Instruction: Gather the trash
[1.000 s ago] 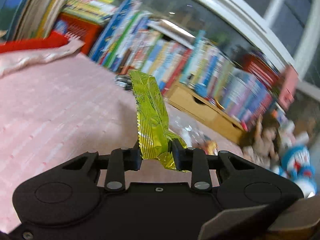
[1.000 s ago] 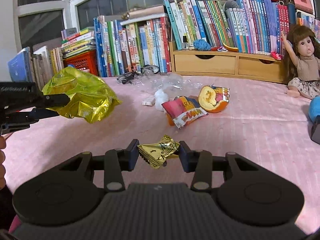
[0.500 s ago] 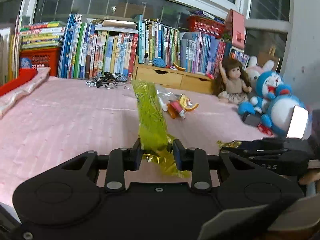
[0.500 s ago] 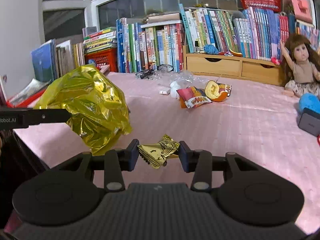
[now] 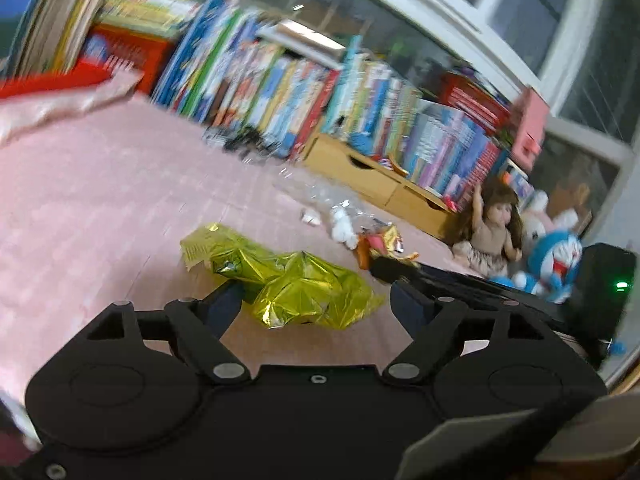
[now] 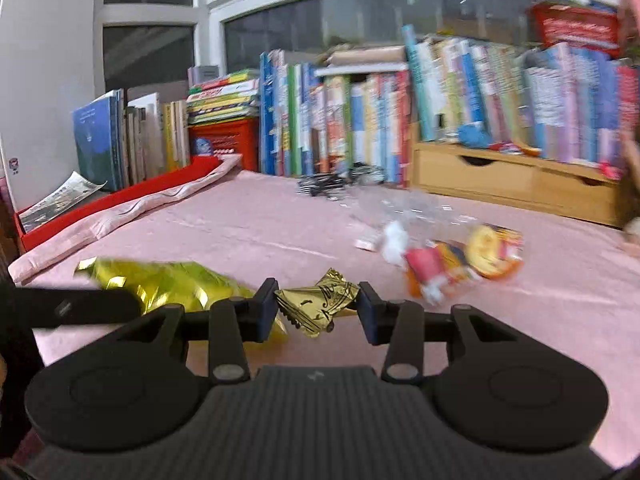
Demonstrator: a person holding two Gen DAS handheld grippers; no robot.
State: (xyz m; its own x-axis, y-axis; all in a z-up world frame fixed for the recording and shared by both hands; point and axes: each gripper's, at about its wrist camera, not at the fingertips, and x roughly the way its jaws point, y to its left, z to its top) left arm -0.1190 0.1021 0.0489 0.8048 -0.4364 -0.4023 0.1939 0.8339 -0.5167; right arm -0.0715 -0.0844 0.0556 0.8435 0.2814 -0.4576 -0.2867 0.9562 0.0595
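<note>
A crumpled yellow foil bag point(image 5: 296, 288) lies on the pink cover point(image 5: 100, 208), loose between the widely spread fingers of my left gripper point(image 5: 318, 300). Its jaws are opening and neither pad presses the bag. In the right wrist view the same yellow bag point(image 6: 172, 284) sits at lower left, with one left-gripper finger point(image 6: 80, 308) reaching over it. My right gripper point(image 6: 318, 308) is shut on a small gold wrapper point(image 6: 316, 306), held just above the cover. The right gripper's black body also shows at the right of the left wrist view.
More litter lies mid-cover: red and orange snack wrappers point(image 6: 460, 260), white scraps and clear plastic point(image 6: 400, 208). A row of books point(image 6: 360, 120) and a wooden drawer box point(image 6: 512, 176) line the back. A doll point(image 5: 488, 232) and plush toys point(image 5: 556, 256) sit at right. A red tray point(image 6: 160, 184) borders the left.
My left jaws have spread and the yellow bag, held upright before, now lies on the pink cover. The right gripper still clamps the gold wrapper. Both views have swung.
</note>
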